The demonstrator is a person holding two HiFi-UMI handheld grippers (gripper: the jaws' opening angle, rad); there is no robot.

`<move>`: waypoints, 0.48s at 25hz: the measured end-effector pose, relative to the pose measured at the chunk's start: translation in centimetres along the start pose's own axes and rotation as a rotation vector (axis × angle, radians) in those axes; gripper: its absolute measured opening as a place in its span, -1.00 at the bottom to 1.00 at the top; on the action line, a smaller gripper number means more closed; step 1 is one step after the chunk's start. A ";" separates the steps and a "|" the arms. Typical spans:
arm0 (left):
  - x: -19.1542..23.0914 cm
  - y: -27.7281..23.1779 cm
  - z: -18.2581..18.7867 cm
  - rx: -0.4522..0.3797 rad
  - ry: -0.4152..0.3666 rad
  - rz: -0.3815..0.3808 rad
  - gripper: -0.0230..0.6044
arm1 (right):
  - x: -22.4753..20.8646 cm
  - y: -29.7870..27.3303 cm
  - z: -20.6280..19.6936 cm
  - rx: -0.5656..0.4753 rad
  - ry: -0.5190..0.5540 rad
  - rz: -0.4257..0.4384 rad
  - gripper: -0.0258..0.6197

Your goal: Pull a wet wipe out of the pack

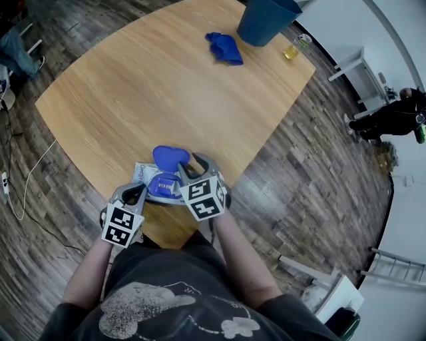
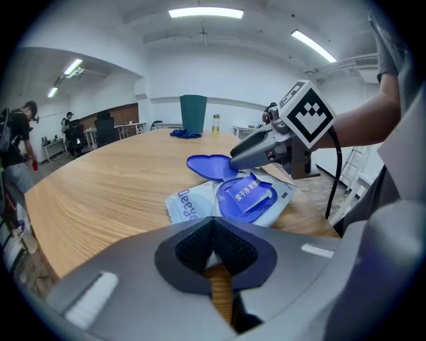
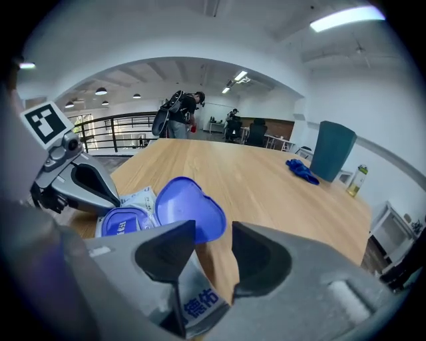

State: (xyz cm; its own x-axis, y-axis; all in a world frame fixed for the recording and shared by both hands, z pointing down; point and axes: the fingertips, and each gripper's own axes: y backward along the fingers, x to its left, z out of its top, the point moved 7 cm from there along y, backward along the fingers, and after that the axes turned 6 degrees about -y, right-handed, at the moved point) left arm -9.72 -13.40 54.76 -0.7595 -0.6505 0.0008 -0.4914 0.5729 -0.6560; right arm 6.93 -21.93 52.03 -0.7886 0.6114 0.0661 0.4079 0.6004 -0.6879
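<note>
**Now: lid up, pack braced, no wipe out yet**

Soft white wet-wipe pack with blue print [image 1: 152,178] lies flat at the near edge of the light wooden table [image 1: 166,86], right in front of the person. Its blue heart-shaped plastic lid [image 1: 170,158] is flipped up and away, so the blue oval opening [image 2: 247,198] faces up. No wipe shows out of it, so the pull looks not yet begun.

Right gripper [image 3: 213,248] sits over the pack's near-right end, claw spread with a clear gap. The pack's printed edge shows low under and between the two fingers, the lid just ahead. Probably lined up to go for the opening or to pin that end; can't tell which. No grip on anything.

Left gripper [image 2: 214,245] is just beside the pack's left end, low over the table edge, claw pressed together on nothing. Likely parked there to steady the pack.

Far across the table, well apart: crumpled blue cloth [image 1: 224,48], dark blue bin [image 1: 267,20], small clear bottle of yellow liquid [image 1: 295,47]. None involved.
</note>
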 end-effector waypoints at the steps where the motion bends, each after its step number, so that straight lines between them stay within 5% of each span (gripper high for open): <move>1: 0.0 0.1 0.0 -0.006 0.009 0.006 -0.87 | 0.0 0.0 0.0 -0.003 -0.005 0.002 -0.42; 7: -0.7 1.8 1.6 -0.132 0.010 0.055 -0.86 | -0.2 1.7 0.3 -0.074 -0.046 0.007 -0.42; 12: -4.0 1.3 3.5 -0.172 -0.172 -0.020 -0.20 | -0.7 4.3 -0.5 -0.126 -0.156 -0.003 -0.42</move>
State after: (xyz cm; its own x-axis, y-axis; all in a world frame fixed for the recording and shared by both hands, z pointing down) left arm -5.84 -11.84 51.28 -0.6723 -0.7295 -0.1263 -0.5818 0.6260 -0.5193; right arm 9.45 -19.50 49.41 -0.8475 0.5282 -0.0520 0.4523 0.6675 -0.5915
